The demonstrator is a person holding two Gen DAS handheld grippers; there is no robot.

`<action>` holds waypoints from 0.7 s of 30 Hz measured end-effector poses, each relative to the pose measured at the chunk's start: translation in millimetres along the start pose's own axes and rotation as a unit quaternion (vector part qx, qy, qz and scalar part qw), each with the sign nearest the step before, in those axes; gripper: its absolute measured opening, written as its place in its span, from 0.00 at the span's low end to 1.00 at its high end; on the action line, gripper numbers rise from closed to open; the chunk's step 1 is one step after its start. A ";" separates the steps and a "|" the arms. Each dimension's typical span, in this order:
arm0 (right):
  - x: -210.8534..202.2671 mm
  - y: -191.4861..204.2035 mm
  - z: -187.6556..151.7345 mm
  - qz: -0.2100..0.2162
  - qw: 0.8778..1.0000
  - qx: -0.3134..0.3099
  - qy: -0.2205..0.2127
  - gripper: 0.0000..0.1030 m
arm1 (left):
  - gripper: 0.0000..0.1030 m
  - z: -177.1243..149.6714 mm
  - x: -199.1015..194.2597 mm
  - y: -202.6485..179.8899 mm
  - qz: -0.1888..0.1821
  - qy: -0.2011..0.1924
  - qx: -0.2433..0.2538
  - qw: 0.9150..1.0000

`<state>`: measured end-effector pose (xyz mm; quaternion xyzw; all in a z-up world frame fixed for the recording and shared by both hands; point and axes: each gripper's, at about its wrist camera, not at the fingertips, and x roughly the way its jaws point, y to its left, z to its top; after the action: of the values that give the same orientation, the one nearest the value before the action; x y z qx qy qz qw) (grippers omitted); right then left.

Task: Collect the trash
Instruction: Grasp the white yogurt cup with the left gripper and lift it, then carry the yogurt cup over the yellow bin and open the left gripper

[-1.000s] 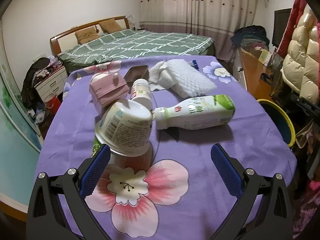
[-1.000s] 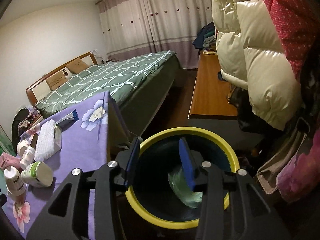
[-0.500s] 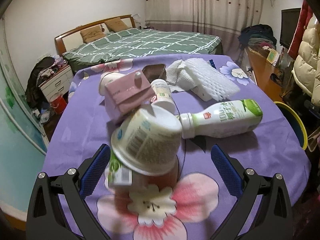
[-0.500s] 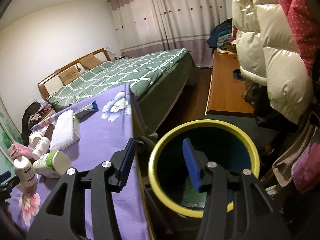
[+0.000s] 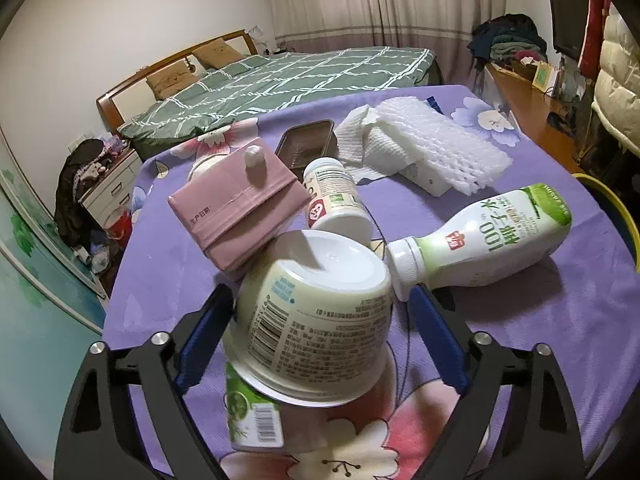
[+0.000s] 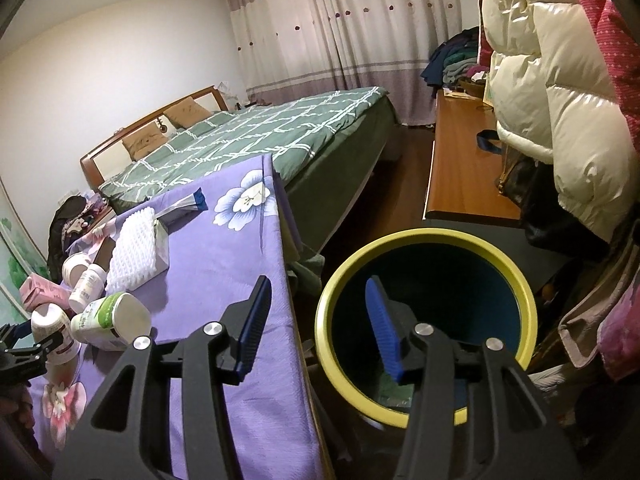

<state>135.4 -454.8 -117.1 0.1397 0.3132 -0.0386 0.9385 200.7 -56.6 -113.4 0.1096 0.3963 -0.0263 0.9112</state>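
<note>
We are looking along two grippers over a table [image 5: 560,312] that is wearing a purple flowered cloth. The left gripper [image 5: 320,334] is spreading wide around an upturned white cup [image 5: 320,312] at the near edge; its blue pads are sitting just beside the cup's sides, and we cannot tell whether they are touching it. A green packet [image 5: 250,420] is lying under the cup's rim. Behind the cup, a pink carton [image 5: 236,208] is leaning, a small bottle [image 5: 334,196] is lying, and a green-and-white bottle [image 5: 484,240] is lying to the right. White foam [image 5: 436,148] is resting farther back. The right gripper [image 6: 316,328] is hanging partly open and empty, straddling the table's edge and the yellow-rimmed bin [image 6: 520,292] on the floor to the right.
</note>
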 end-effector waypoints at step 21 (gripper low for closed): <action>-17.9 -8.3 -1.2 0.020 1.000 0.016 -0.013 0.46 | 0.77 27.9 -49.8 -7.1 -0.113 -0.023 -0.036 0.993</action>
<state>119.0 -462.7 -109.3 0.1605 0.2975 -0.0268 0.9407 185.6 -71.6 -59.9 0.0311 0.3859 -0.1171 0.9146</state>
